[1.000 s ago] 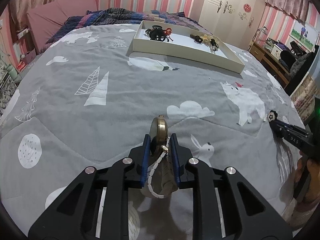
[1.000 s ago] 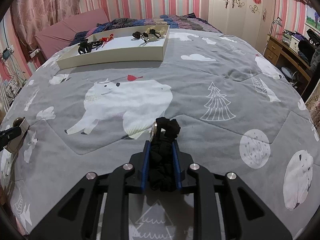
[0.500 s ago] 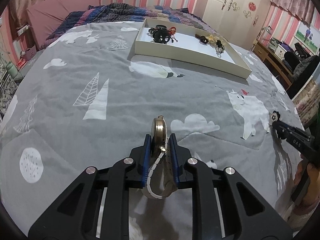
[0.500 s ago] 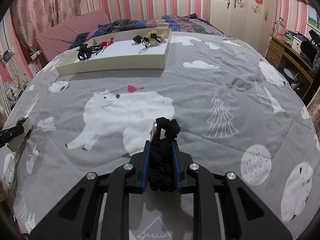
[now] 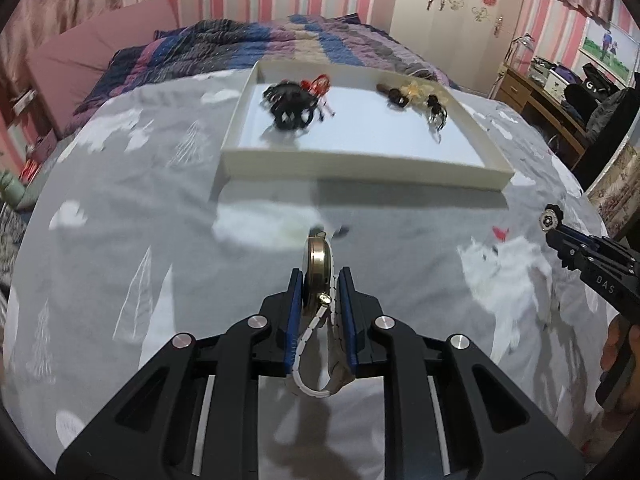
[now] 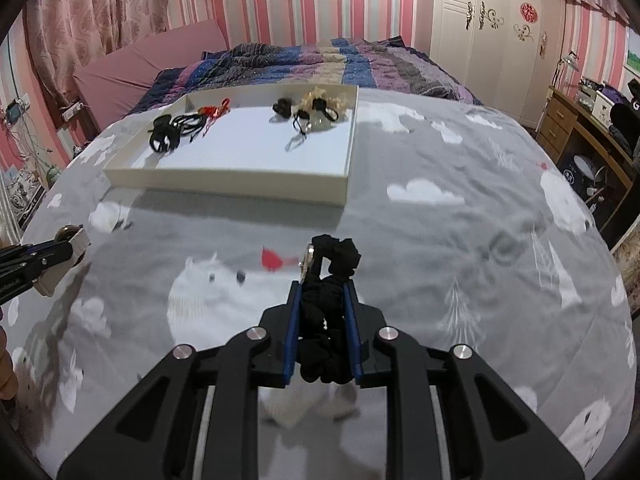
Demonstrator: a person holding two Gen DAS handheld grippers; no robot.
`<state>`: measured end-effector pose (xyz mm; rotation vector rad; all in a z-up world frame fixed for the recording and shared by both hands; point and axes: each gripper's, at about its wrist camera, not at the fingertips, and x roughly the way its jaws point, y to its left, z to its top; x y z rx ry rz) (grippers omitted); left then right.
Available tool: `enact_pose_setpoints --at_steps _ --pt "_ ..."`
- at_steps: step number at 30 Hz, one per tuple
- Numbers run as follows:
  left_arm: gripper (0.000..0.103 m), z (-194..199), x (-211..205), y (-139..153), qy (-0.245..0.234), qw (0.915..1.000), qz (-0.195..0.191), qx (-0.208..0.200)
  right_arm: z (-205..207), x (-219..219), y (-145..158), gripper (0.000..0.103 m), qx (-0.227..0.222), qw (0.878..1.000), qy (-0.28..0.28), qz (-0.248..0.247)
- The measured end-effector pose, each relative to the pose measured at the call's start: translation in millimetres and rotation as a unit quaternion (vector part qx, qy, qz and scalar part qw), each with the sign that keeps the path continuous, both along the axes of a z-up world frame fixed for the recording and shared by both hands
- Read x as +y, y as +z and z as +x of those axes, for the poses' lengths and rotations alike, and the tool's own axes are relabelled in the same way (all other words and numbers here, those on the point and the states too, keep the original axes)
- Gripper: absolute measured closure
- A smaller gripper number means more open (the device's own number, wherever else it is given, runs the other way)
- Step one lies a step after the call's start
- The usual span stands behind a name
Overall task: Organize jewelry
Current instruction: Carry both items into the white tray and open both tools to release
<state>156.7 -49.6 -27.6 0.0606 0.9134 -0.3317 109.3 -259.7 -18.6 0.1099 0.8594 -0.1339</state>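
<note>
My left gripper point(image 5: 320, 276) is shut on a gold wristwatch point(image 5: 318, 258) whose pale strap loops down between the fingers. My right gripper point(image 6: 322, 286) is shut on a black scrunchie point(image 6: 334, 280) with a small silver charm at its tip. Both hang above the grey bedspread, short of the shallow white tray point(image 5: 360, 166). The tray point(image 6: 224, 178) holds a black hair claw point(image 5: 290, 108) with red cord at its left end and dark hair ties with a pale bow point(image 5: 416, 94) at its right end. The right gripper point(image 5: 554, 226) shows at the edge of the left wrist view, the left gripper point(image 6: 68, 246) at the edge of the right one.
A grey bedspread point(image 6: 460, 240) with white bears, trees and clouds covers the bed. A striped purple and blue quilt point(image 6: 320, 60) lies behind the tray. A wooden desk point(image 6: 580, 132) with clutter stands to the right, a white wardrobe point(image 6: 492, 28) behind it.
Both grippers have moved toward the tray and risen a little, so it looks larger and nearer in both views. Each keeps its hold: watch in the left, scrunchie in the right.
</note>
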Motion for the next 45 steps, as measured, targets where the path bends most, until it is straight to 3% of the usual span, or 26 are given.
enact_pose_setpoints --at_steps 15,22,26,36,42,45 --pt "0.086 76.1 -36.2 53.0 -0.023 0.9970 -0.061 -0.041 91.7 14.8 30.1 0.082 -0.026 0.999 0.018 -0.019" --pt "0.087 136.6 -69.3 19.2 -0.044 0.9973 -0.059 0.003 142.4 11.6 18.9 0.082 -0.011 1.000 0.017 -0.004" --pt "0.087 158.0 -81.9 2.4 -0.045 0.9983 -0.038 0.002 165.5 10.1 1.8 0.082 0.006 1.000 0.013 0.001" --pt "0.087 175.4 -84.0 -14.6 -0.041 0.9986 -0.033 0.004 190.0 0.9 -27.7 0.082 0.033 0.999 0.001 0.007" --pt "0.077 172.7 -87.6 -16.0 -0.044 0.9988 -0.023 -0.006 191.3 0.3 -30.5 0.077 0.038 0.999 0.002 0.004" --pt "0.076 170.7 -84.4 -13.3 -0.045 0.9986 -0.025 -0.007 189.3 -2.9 -28.4 0.069 0.036 0.999 0.003 0.011"
